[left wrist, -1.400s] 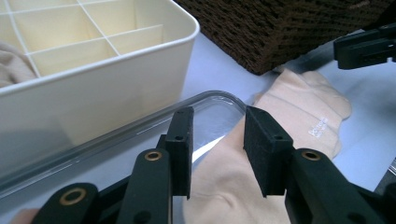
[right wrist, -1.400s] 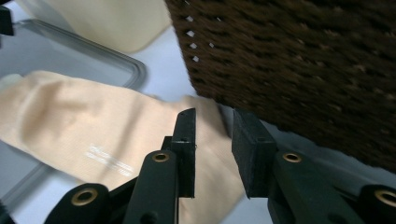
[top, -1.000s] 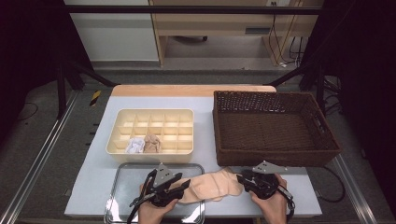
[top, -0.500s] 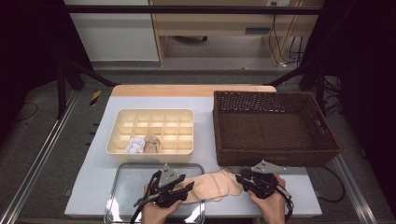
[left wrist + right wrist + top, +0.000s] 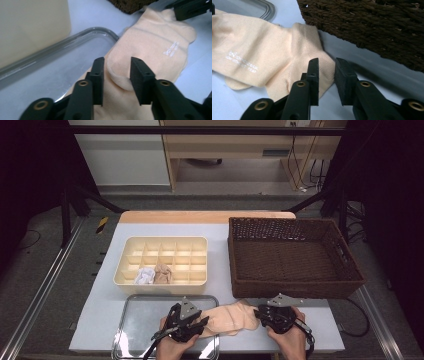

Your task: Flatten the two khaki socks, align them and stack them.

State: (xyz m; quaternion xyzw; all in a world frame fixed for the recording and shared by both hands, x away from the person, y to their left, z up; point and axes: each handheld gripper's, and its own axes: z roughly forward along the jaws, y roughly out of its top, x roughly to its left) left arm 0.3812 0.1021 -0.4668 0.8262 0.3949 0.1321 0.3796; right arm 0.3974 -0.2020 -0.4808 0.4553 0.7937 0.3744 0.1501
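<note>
Up close, both hand-held grippers point(image 5: 117, 75) point(image 5: 326, 75) closing on sock point(image 5: 231, 319); white print visible.

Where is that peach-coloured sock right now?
In the high view the sock lies at the table's near edge, between the left gripper and the right gripper, its left end over the metal tray, just in front of the wicker basket.

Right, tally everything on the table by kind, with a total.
Peach sock lying flat between the grippers: 1
Rolled-up items in the organiser: 2, one white, one peach
Cream compartment organiser: 1
Brown wicker basket: 1
Metal tray: 1
Hand-held grippers: 2, left, right
Total: 8
</note>
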